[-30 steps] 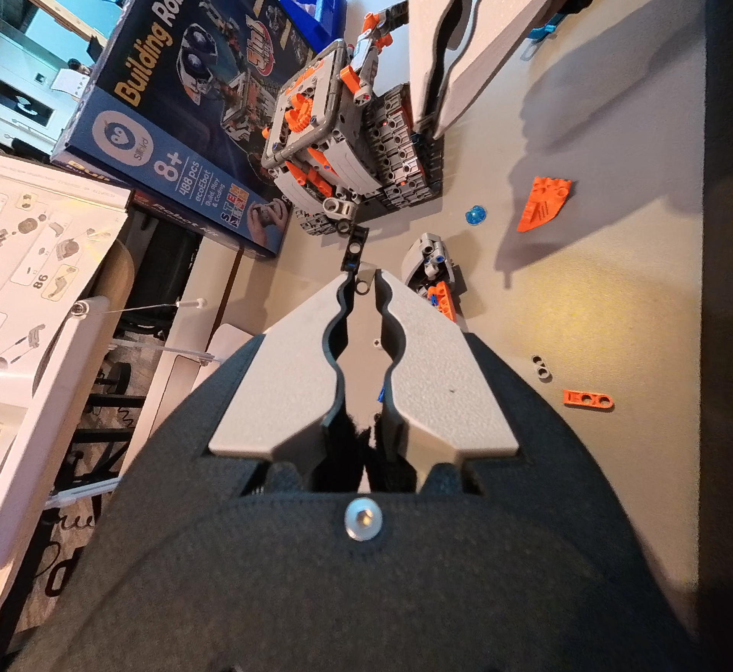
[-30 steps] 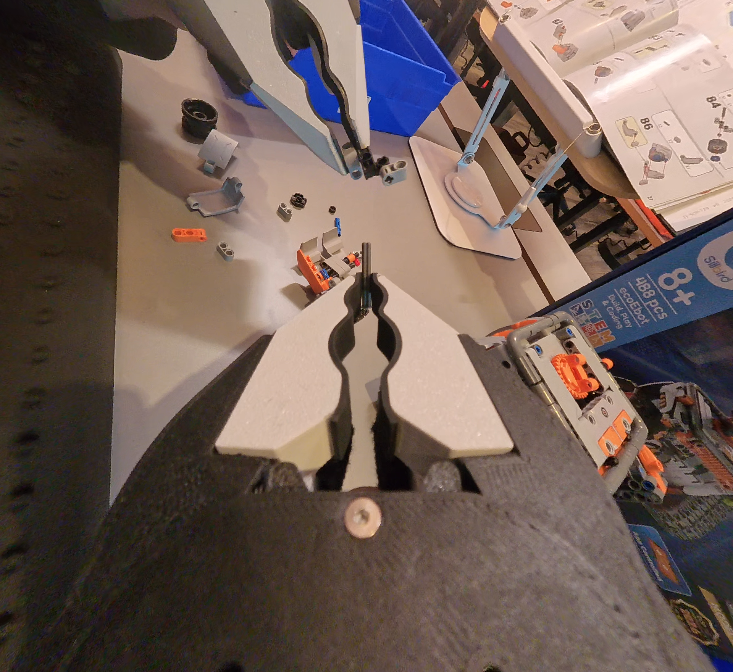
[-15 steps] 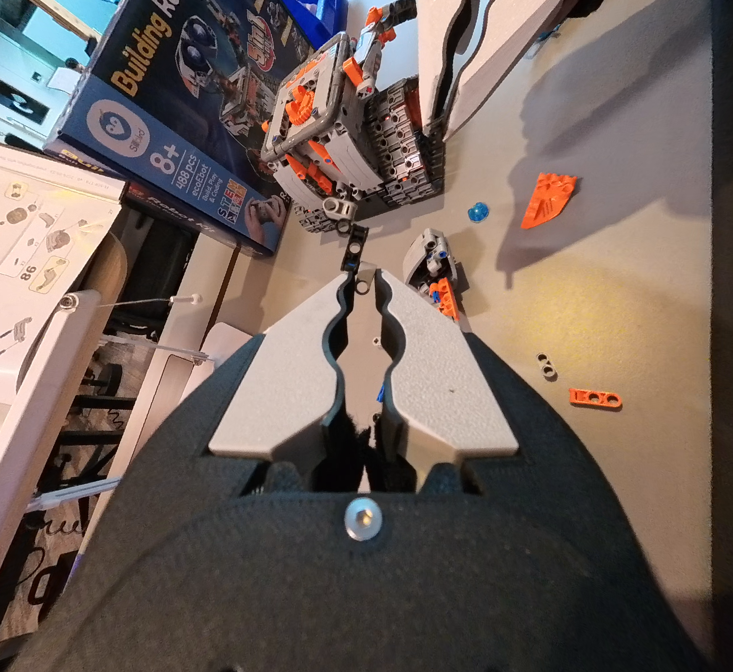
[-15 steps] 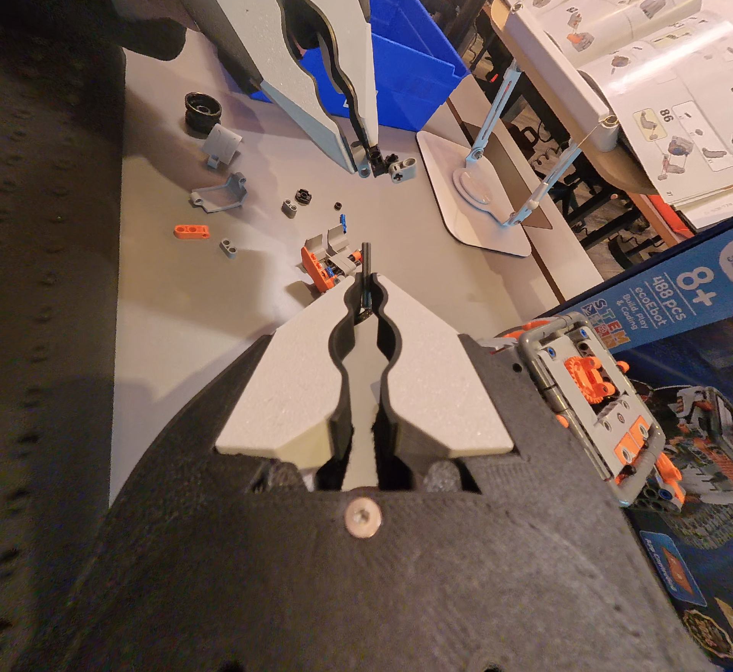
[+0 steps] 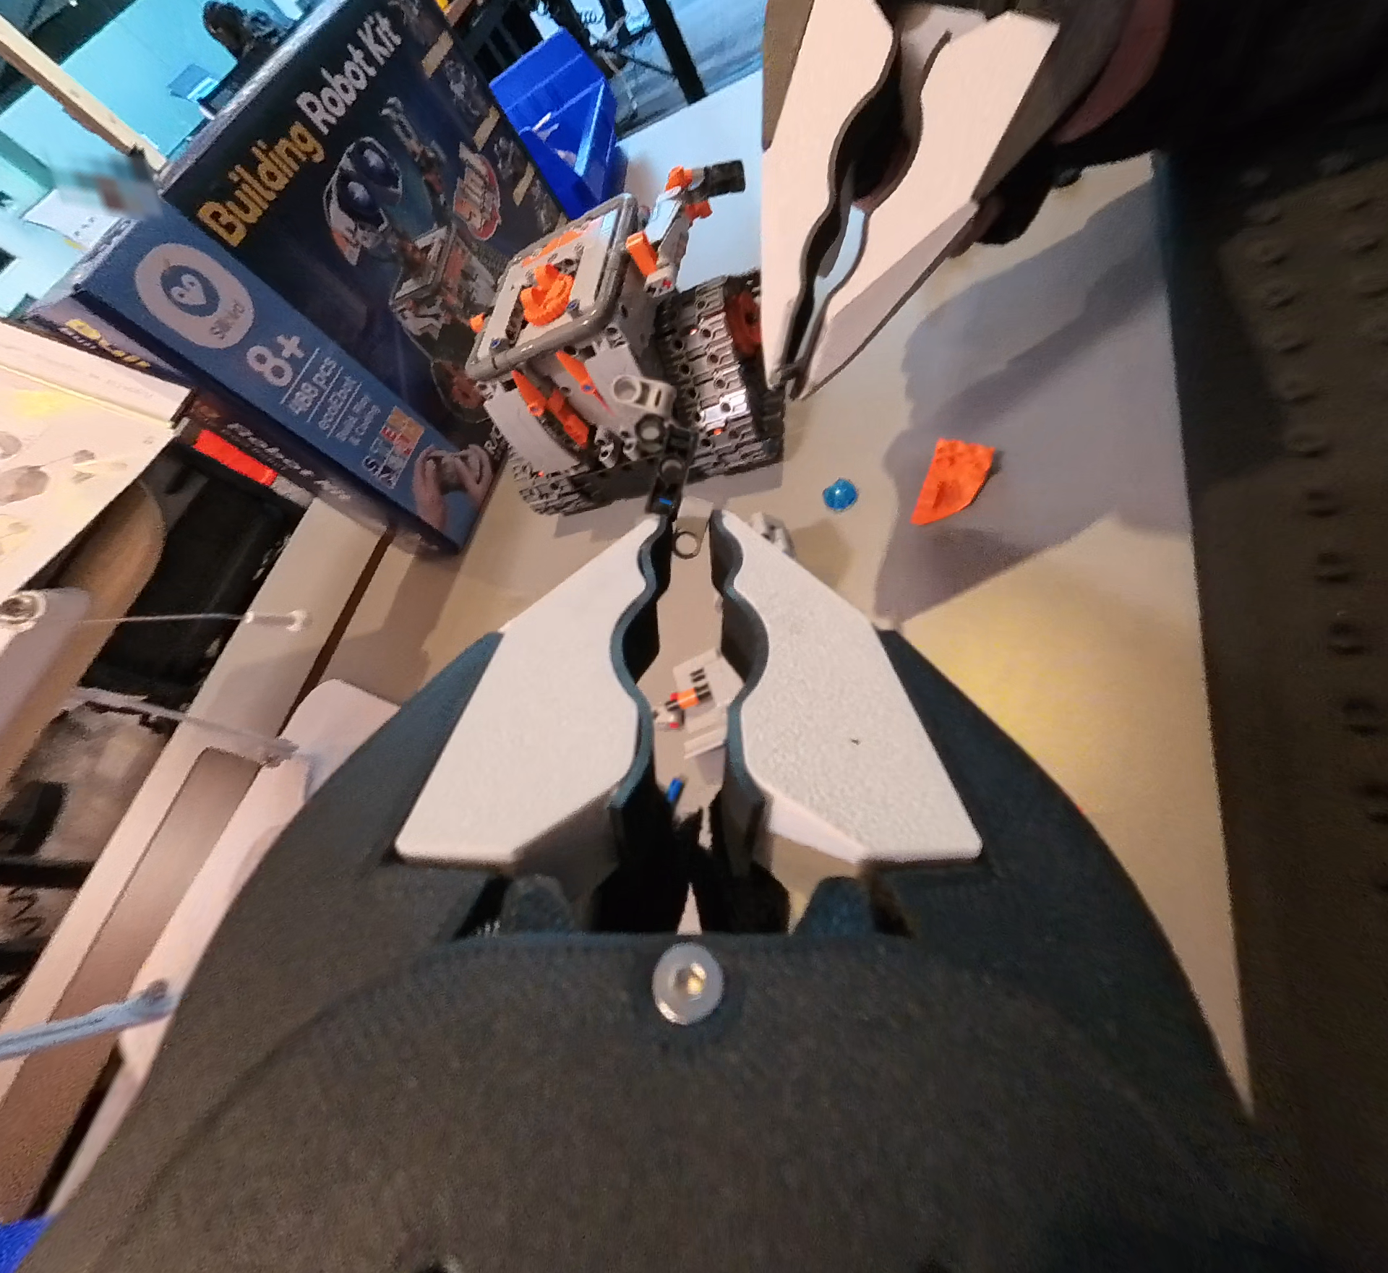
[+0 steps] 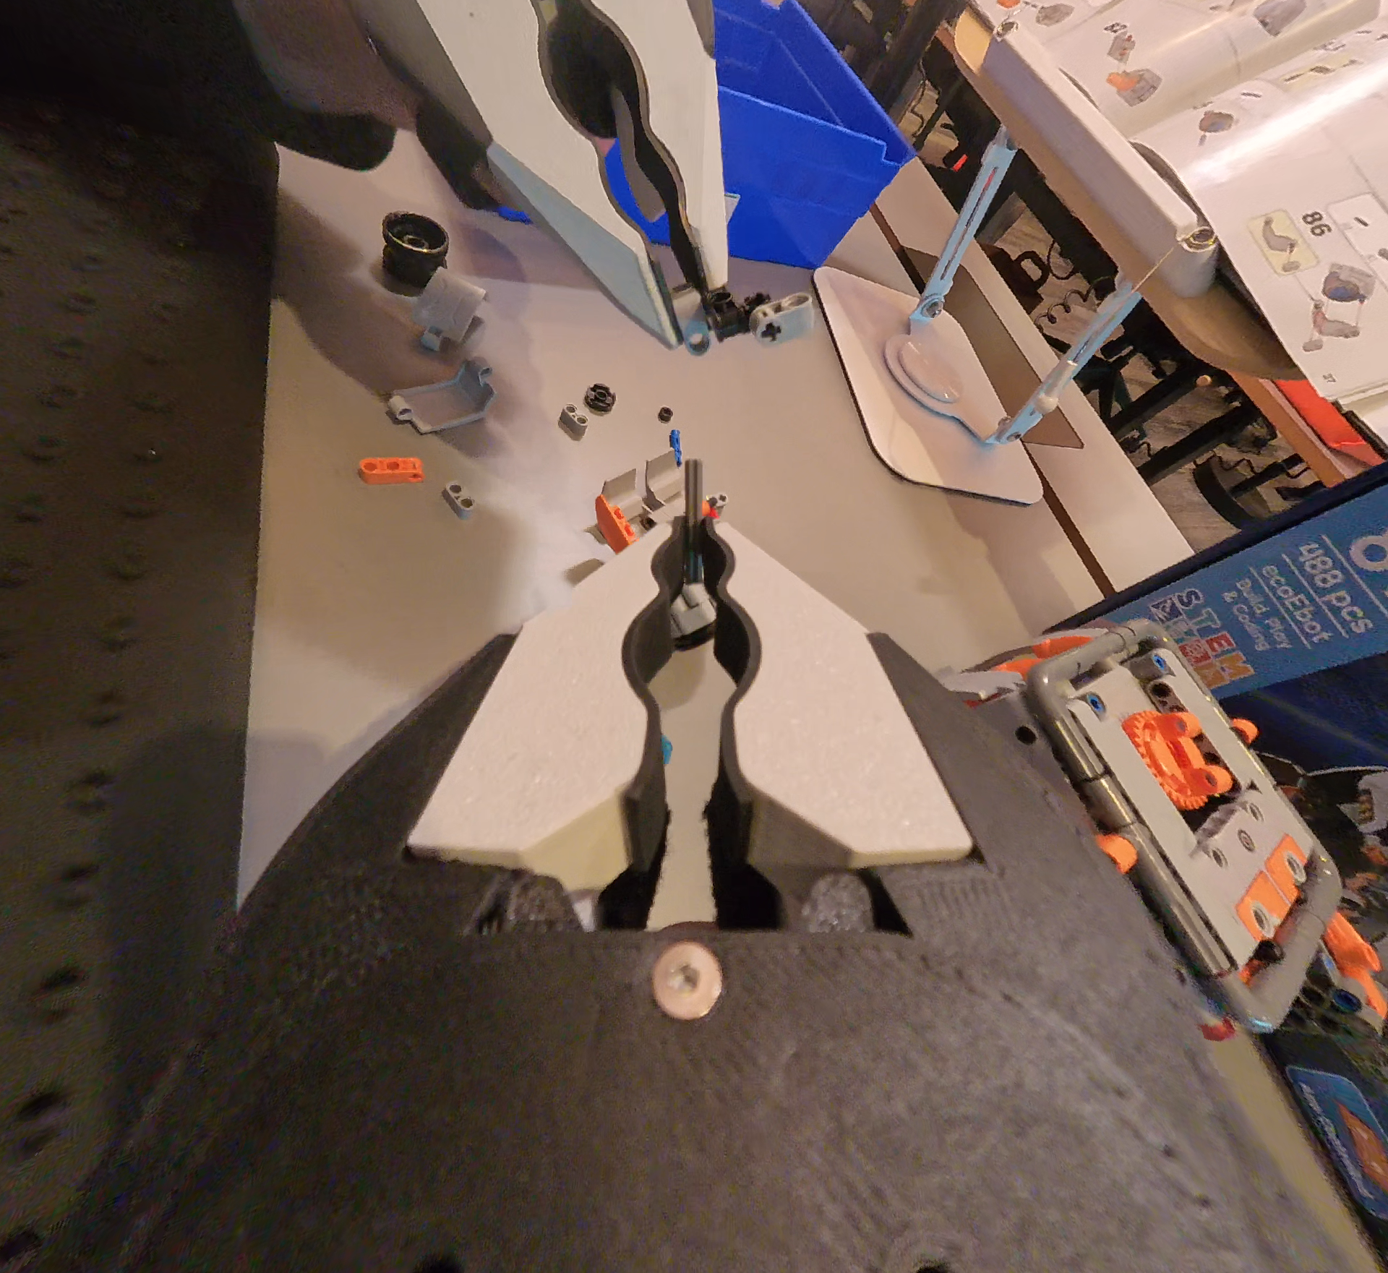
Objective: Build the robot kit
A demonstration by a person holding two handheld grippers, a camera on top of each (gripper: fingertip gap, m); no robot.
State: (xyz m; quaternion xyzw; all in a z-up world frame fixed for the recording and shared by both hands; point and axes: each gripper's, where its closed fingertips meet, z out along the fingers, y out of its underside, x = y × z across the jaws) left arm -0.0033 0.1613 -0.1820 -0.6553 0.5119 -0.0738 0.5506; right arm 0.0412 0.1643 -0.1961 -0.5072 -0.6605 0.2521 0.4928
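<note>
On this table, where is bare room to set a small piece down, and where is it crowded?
Bare: the table nearer than the orange beam, and the strip between the loose pieces and the white stand base. Crowded: around the black wheel, grey bracket and the small grey-orange assembly.

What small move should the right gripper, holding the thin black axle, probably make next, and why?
Probably ease the right gripper and its thin black axle toward the small grey-and-black connector piece pinched by the left gripper: both are shut on parts, apart above the grey tabletop.
</note>
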